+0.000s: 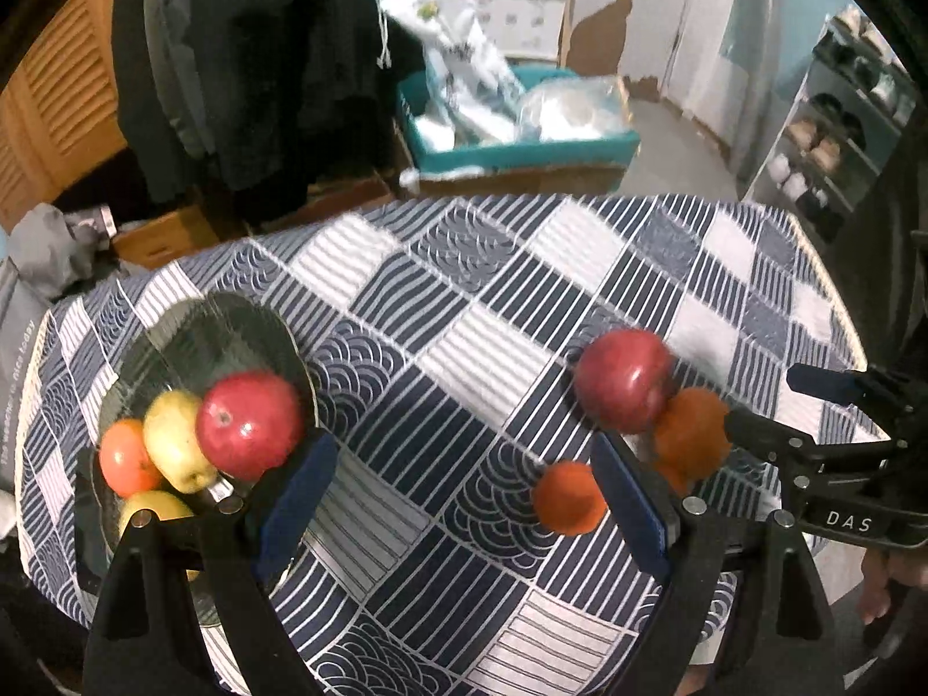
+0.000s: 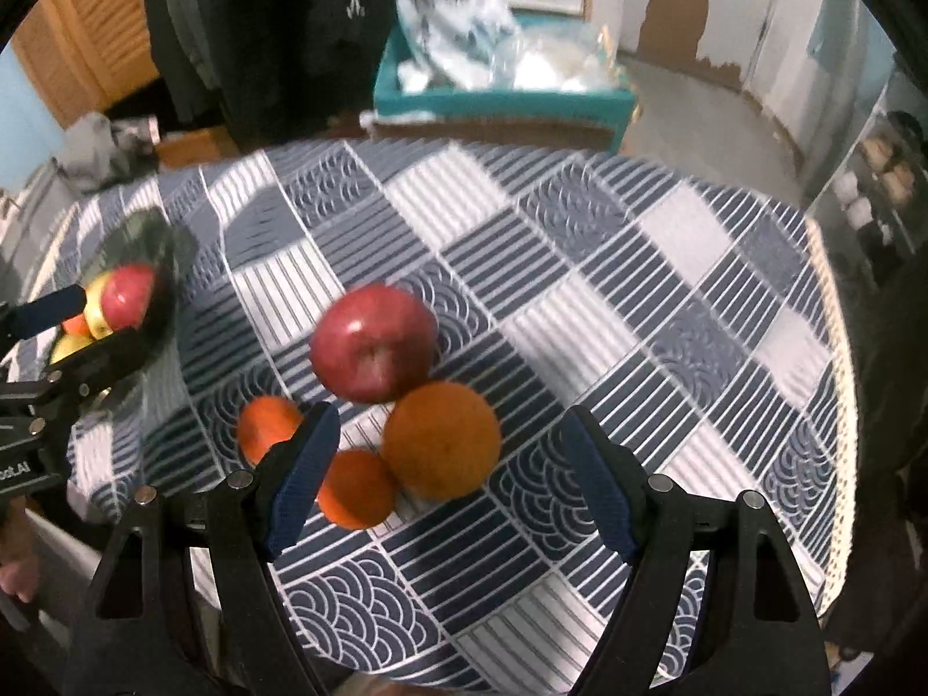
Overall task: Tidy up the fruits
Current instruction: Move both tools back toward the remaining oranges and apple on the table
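Observation:
A dark glass bowl [image 1: 255,319] at the table's left holds a red apple [image 1: 249,423], a yellow apple [image 1: 174,441], another yellow fruit and a small orange [image 1: 124,458]. On the cloth lie a second red apple [image 2: 374,342], a large orange [image 2: 443,438] and two small oranges [image 2: 356,490] [image 2: 267,426]. My left gripper [image 1: 464,499] is open and empty, between the bowl and the loose fruit. My right gripper [image 2: 452,487] is open and empty, just before the large orange. The right gripper also shows in the left wrist view [image 1: 812,406].
The table carries a blue and white patterned cloth [image 2: 580,290]. Behind it stands a teal box [image 1: 522,145] with plastic bags, dark hanging clothes [image 1: 261,58] and a shelf rack [image 1: 829,133] at the right. The table's right edge [image 2: 835,348] is near.

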Demonstrator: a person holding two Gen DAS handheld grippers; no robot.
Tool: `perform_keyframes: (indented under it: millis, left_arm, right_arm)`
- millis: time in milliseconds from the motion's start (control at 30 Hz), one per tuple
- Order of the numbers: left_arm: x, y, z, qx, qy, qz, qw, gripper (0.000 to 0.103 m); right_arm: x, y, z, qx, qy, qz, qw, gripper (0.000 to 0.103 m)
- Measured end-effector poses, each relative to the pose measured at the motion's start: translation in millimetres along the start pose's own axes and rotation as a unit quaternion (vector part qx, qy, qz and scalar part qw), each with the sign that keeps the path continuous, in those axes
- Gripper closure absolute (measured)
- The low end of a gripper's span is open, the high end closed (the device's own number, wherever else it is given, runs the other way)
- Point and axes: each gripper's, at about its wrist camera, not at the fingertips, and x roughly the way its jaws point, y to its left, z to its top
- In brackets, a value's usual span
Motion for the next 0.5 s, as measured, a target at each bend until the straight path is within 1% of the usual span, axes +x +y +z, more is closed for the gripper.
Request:
perform_keyframes:
  millis: [200,300,433,500]
  left_arm:
    - [18.0,2.1,-4.7,-0.003,0.022,0.005,0.9997,0.013]
    - [22.8,2.8,-5.1,-0.008,0.027,-0.002,0.9996,0.013]
    - [27.5,1.8,-5.8,-0.010,0.035,-0.012,0.9993,0.013]
    - [28.2,0.5,-7.2,-0.010,0.039,-0.020,0.9990,0.013]
  right_arm:
    - [30.8,-3.7,-3.1,0.006,0.038,-0.004,0.999,0.023]
    - [43.7,-4.6,-4.7,0.013,0.052,0.001,0.999,0.023]
    - [58.5,-4.8,-6.5,0.014,0.068,-0.004,0.998,0.024]
    - [65.1,-6.9,-7.7,0.024,0.074,0.004,0.997,0.024]
